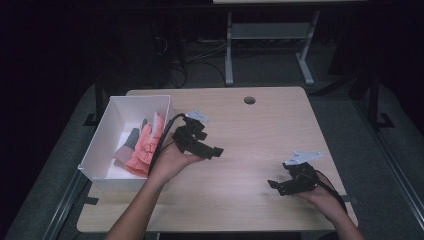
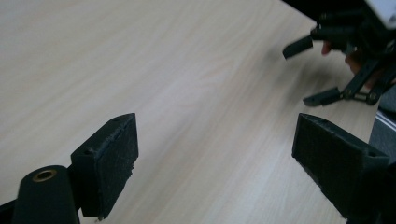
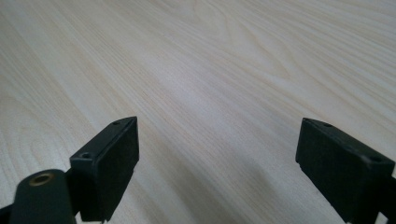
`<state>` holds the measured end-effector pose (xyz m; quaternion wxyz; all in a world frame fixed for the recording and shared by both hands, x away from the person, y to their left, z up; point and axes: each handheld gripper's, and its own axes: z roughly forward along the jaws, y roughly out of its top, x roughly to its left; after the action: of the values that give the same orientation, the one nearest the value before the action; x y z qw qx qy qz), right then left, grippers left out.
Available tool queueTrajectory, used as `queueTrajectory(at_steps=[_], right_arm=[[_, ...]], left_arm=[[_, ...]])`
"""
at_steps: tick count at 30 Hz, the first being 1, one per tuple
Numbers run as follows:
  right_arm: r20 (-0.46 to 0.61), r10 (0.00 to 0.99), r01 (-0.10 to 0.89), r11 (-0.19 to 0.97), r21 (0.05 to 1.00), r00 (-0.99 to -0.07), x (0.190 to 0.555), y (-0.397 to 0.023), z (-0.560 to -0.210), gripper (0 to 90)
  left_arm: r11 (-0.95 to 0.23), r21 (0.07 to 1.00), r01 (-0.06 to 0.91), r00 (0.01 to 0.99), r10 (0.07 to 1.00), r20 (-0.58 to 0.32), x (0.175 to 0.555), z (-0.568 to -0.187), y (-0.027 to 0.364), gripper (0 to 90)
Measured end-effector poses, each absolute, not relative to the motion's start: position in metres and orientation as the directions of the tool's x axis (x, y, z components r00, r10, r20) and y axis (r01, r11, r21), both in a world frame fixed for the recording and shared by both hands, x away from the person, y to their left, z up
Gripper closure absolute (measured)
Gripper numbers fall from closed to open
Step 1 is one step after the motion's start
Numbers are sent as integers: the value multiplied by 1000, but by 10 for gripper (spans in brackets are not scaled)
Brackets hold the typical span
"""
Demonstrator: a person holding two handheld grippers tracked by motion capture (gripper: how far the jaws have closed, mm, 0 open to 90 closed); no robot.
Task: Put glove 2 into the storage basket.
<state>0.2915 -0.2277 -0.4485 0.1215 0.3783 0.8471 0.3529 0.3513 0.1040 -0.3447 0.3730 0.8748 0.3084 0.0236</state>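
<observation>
Left claw (image 1: 216,150) and right claw (image 1: 272,185), both spread wide and empty, hover over the wooden surface (image 1: 250,135); orange gloves (image 1: 145,147) lie in a white box (image 1: 120,107).

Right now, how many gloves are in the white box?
2 that I can make out: an orange glove toward the box's right wall, and a grey glove on its left, partly under it. Both lie inside the white box; more could be hidden beneath them.
</observation>
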Motion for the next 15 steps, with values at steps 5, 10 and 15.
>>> queueTrajectory(at_steps=[5, 10, 15], right_arm=[[58, 724, 553, 470, 689, -688, 291, -227, -449, 131], [64, 721, 554, 470, 687, -690, 291, -226, -450, 130], [64, 718, 554, 475, 684, -694, 291, -226, -450, 130]], left_arm=[[-583, 645, 495, 834, 527, -163, 344, -370, 92, 140], [-617, 642, 455, 861, 490, -139, 339, -398, 85, 143], [-656, 622, 427, 879, 463, -115, 337, -414, 86, 142]])
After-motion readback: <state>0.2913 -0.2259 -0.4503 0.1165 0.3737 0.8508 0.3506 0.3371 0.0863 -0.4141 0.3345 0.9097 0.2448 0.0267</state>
